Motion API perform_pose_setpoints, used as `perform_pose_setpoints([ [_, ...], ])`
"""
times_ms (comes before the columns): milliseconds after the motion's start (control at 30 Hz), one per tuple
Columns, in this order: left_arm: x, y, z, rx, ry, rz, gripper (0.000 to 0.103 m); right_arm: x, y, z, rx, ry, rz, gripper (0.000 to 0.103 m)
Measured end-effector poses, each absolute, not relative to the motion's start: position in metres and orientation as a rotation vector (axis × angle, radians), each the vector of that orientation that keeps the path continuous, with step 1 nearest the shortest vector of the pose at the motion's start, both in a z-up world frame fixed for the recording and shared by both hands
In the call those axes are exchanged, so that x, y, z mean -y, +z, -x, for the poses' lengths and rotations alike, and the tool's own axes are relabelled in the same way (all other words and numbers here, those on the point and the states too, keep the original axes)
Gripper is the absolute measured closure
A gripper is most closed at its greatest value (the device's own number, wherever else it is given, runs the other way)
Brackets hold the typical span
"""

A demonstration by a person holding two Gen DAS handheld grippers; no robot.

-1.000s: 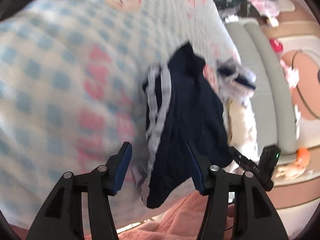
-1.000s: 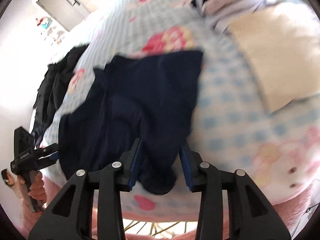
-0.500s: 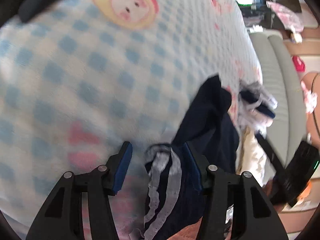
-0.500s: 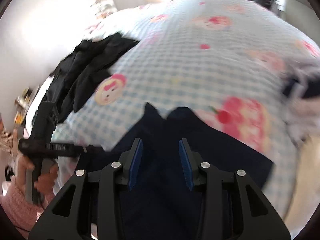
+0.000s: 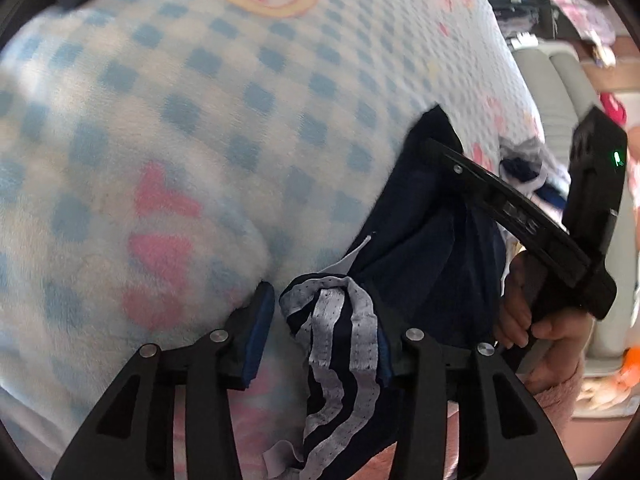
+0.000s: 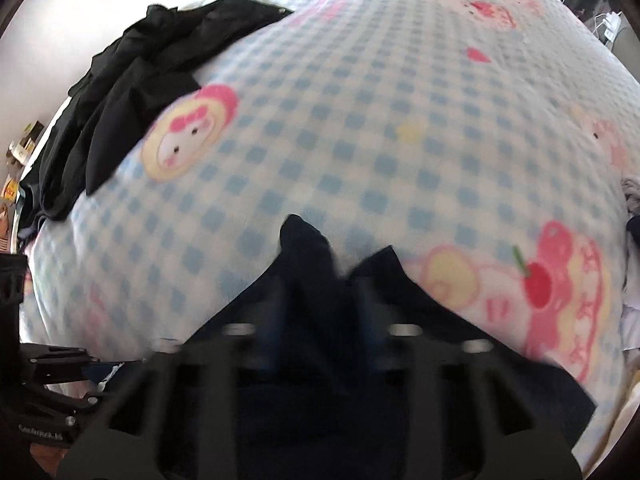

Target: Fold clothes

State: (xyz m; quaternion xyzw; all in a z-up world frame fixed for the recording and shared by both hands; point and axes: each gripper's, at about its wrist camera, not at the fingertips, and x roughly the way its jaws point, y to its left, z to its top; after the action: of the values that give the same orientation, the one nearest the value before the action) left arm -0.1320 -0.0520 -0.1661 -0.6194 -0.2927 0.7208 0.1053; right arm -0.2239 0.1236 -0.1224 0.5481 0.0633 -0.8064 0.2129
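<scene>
Both wrist views have swung since a second ago: the right gripper (image 6: 320,320), which had hung over the near hem of the navy garment (image 5: 420,248), now points across its far edge, and the left gripper (image 5: 320,320) has slid along to the striped waistband (image 5: 340,344). Taking the checked blanket (image 6: 360,120) as the landmark, the navy garment lies bunched at the blanket's near edge, closest to the person, with two dark points of cloth poking up past the right gripper. A heap of black clothes (image 6: 120,80) sits at the blanket's far left corner, well apart from the work. The left gripper's jaws have just been closing, with the bunched waistband between them; the band lies against the right-hand pad (image 5: 384,354), but a gap shows at the other pad, so no pinch yet. The right gripper's jaws have also just been closing around navy cloth — blur hides the pads, so I cannot tell whether they have bitten. This looks like the grasping step before a fold. Next the two ends probably need firm pinches, then a lift and a pull apart to spread the cloth flat on the blanket — a loose hold on that slippery band might let it slide out.
</scene>
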Motion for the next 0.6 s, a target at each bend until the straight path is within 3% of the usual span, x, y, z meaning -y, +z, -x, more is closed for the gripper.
perform_pose_setpoints([
  [33,0.05,-0.164,0.132,0.843,2.135,1.807,0.08,-0.125,-0.122,0.222,-0.165,-2.24,-1.514,0.091],
  [100,0.05,-0.149,0.134,0.787,2.208,1.729,0.086,-0.134,-0.109,0.22,-0.099,-2.278,-1.459,0.094],
  [267,0.06,-0.081,0.128,0.658,2.414,1.407,0.087,-0.173,-0.06,0.214,0.144,-2.428,-1.263,0.094],
  [367,0.057,-0.093,0.124,0.575,2.367,1.487,0.073,-0.193,-0.067,0.216,0.187,-2.462,-1.326,0.093],
  [400,0.053,-0.107,0.125,0.542,2.333,1.563,0.054,-0.196,-0.076,0.218,0.171,-2.452,-1.382,0.092],
  [500,0.054,-0.146,0.127,0.507,2.237,1.789,0.051,-0.198,-0.099,0.216,0.095,-2.417,-1.515,0.089],
  [600,0.074,-0.144,0.127,0.734,2.195,1.702,0.05,-0.201,-0.105,0.21,0.104,-2.399,-1.525,0.084],
])
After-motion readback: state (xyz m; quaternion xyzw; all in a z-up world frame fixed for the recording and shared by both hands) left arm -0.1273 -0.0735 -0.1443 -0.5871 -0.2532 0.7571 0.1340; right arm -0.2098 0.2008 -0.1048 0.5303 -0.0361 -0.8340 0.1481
